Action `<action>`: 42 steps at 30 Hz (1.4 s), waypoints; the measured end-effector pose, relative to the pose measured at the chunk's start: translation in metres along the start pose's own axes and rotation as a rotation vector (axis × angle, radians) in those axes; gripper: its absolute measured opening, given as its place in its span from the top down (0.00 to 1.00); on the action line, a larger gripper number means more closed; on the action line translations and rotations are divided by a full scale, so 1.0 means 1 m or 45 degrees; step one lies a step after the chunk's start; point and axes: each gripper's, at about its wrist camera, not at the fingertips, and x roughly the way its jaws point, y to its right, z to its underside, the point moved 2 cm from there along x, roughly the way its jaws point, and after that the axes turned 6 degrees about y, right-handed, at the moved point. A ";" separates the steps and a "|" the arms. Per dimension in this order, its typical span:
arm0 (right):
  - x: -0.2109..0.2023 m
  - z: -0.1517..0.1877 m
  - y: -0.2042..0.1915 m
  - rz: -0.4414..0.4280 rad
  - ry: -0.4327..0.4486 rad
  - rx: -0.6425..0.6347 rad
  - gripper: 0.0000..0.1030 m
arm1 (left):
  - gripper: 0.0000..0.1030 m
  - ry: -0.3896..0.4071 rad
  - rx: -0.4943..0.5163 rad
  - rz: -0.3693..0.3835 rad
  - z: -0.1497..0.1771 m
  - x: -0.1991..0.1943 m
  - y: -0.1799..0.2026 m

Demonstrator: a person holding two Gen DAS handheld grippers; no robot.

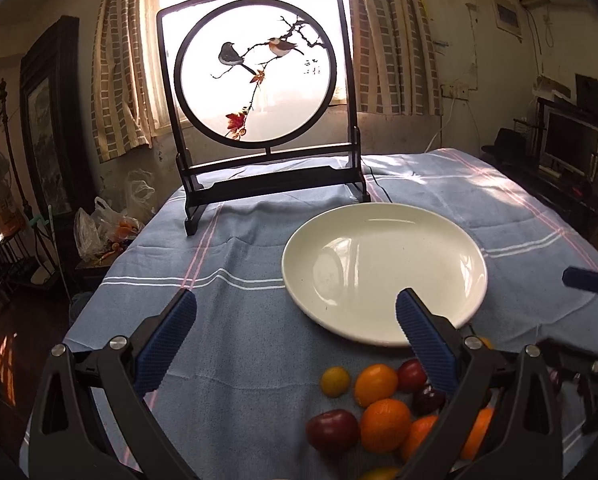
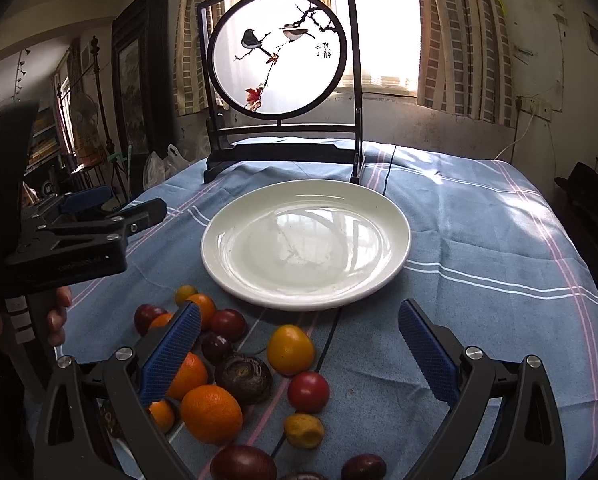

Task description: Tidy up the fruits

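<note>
A white plate (image 2: 306, 240) sits empty near the middle of the tabletop (image 2: 479, 240), which is covered by a blue striped cloth. Behind it, toward the far edge, stands a dark-framed screen (image 2: 279, 52) painted with two birds. The fruits (image 2: 235, 360) lie loose on the cloth between the plate and the near edge: oranges, dark red plums, small yellow ones and one brown ridged piece.

The left hand-held gripper (image 1: 295, 340) hovers above the cloth, just left of the plate, with its blue pads spread wide and nothing between them. The right hand-held gripper (image 2: 299, 352) is equally wide open over the fruits and grips none of them.
</note>
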 end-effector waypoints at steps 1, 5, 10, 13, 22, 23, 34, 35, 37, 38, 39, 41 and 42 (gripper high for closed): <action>-0.009 0.004 0.003 0.008 -0.012 -0.022 0.04 | 0.05 -0.019 0.054 0.032 0.008 -0.009 0.001; -0.039 0.029 0.013 0.023 -0.075 -0.098 0.04 | 0.05 -0.115 0.243 0.246 0.051 -0.049 0.018; -0.058 0.056 0.017 0.030 -0.125 -0.119 0.04 | 0.05 -0.246 0.315 0.409 0.094 -0.069 0.041; -0.059 0.066 0.016 0.019 -0.148 -0.115 0.04 | 0.05 -0.280 0.296 0.453 0.104 -0.071 0.048; -0.051 0.078 0.011 -0.016 -0.213 -0.121 0.04 | 0.61 -0.458 0.265 0.482 0.118 -0.048 0.055; -0.050 0.079 0.010 -0.035 -0.219 -0.112 0.04 | 0.61 -0.451 0.273 0.484 0.119 -0.048 0.057; -0.029 0.091 -0.011 -0.079 -0.352 -0.190 0.10 | 0.61 -0.493 0.253 0.568 0.119 -0.049 0.060; -0.025 0.091 -0.010 -0.094 -0.372 -0.170 0.20 | 0.61 -0.497 0.235 0.572 0.118 -0.047 0.059; -0.013 0.093 -0.005 -0.118 -0.426 -0.118 0.25 | 0.61 -0.510 0.192 0.581 0.116 -0.042 0.057; -0.009 0.094 -0.002 -0.127 -0.437 -0.091 0.27 | 0.61 -0.513 0.179 0.592 0.115 -0.040 0.057; -0.009 0.093 -0.002 -0.135 -0.428 -0.087 0.27 | 0.61 -0.513 0.174 0.602 0.115 -0.038 0.057; -0.011 0.091 -0.004 -0.159 -0.425 -0.107 0.58 | 0.61 -0.522 0.153 0.618 0.115 -0.037 0.054; -0.012 0.091 -0.002 -0.173 -0.431 -0.094 0.58 | 0.62 -0.529 0.142 0.633 0.115 -0.038 0.054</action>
